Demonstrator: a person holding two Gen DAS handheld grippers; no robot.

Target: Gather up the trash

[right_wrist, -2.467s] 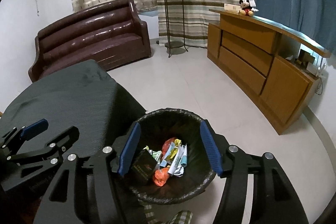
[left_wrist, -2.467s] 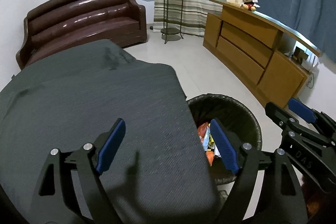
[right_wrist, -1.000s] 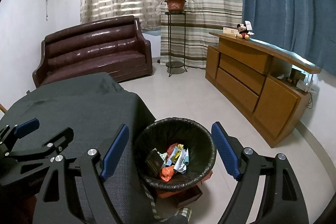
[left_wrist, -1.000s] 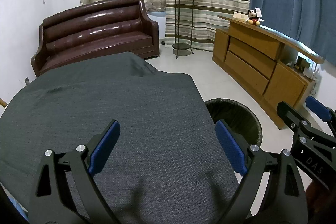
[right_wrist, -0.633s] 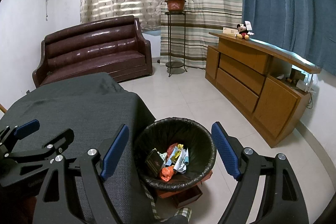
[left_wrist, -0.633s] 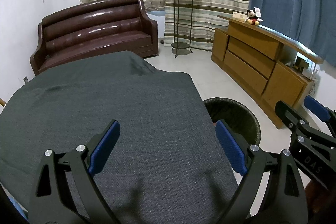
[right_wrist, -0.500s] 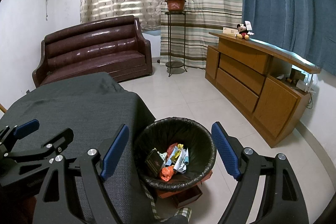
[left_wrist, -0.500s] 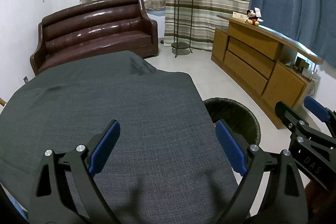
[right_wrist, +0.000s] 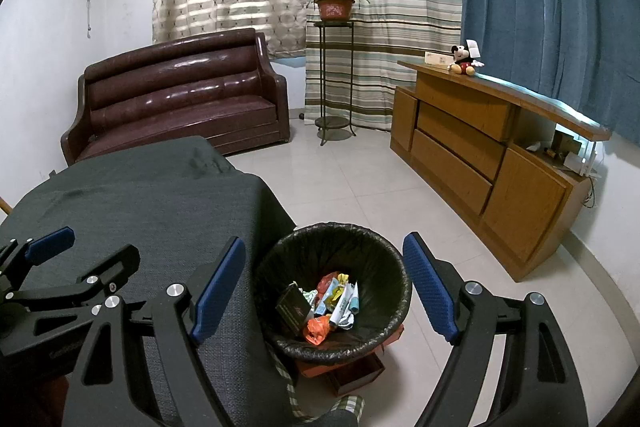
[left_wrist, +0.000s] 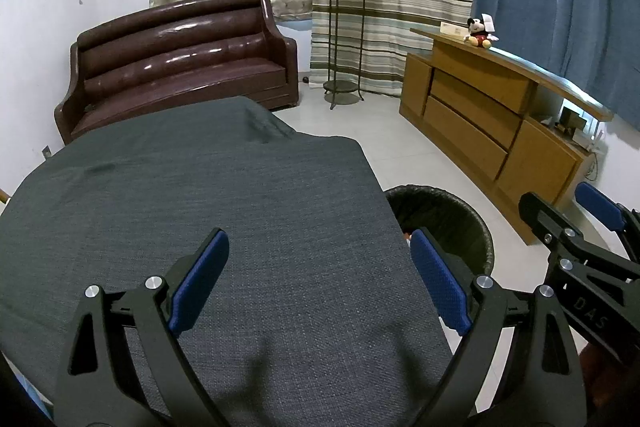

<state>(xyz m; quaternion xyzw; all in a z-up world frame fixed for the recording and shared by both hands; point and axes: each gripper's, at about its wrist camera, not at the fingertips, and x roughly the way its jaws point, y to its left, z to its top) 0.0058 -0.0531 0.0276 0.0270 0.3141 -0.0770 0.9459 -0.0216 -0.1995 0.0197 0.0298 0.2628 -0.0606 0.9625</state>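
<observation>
1. Crumpled wrappers and paper scraps make up the trash [right_wrist: 334, 301], which lies at the bottom of the black-lined bin [right_wrist: 394, 269] on the floor, just beside the corner of the grey-clothed counter [left_wrist: 224, 211].
2. Most of these pieces look light and soft; they would likely crush under the pads and weigh almost nothing. An orange bag [right_wrist: 318, 331] lies at the near side of the heap, and glossy film like that may slide between pads, so a bunched fold is the better place to pinch.
3. A dark flat packet [right_wrist: 294, 307] leans against the heap at its left; it seems stiffer, and its upper edge is the natural place to grip.
4. The liner is thin plastic folded over the rim. If the bag itself is to be lifted out, I judge the gathered rim the safest hold, since thin film can tear at a single point.
5. The right tongs [right_wrist: 324, 285] hover above the bin with their blue pads wide apart and nothing between them.
6. The left tongs [left_wrist: 320, 277] hang over the counter cloth, likewise spread and empty; no loose trash shows on the cloth.
7. Farther off stand a brown sofa [right_wrist: 176, 99], a plant stand [right_wrist: 334, 75] and a wooden sideboard [right_wrist: 480, 155].
</observation>
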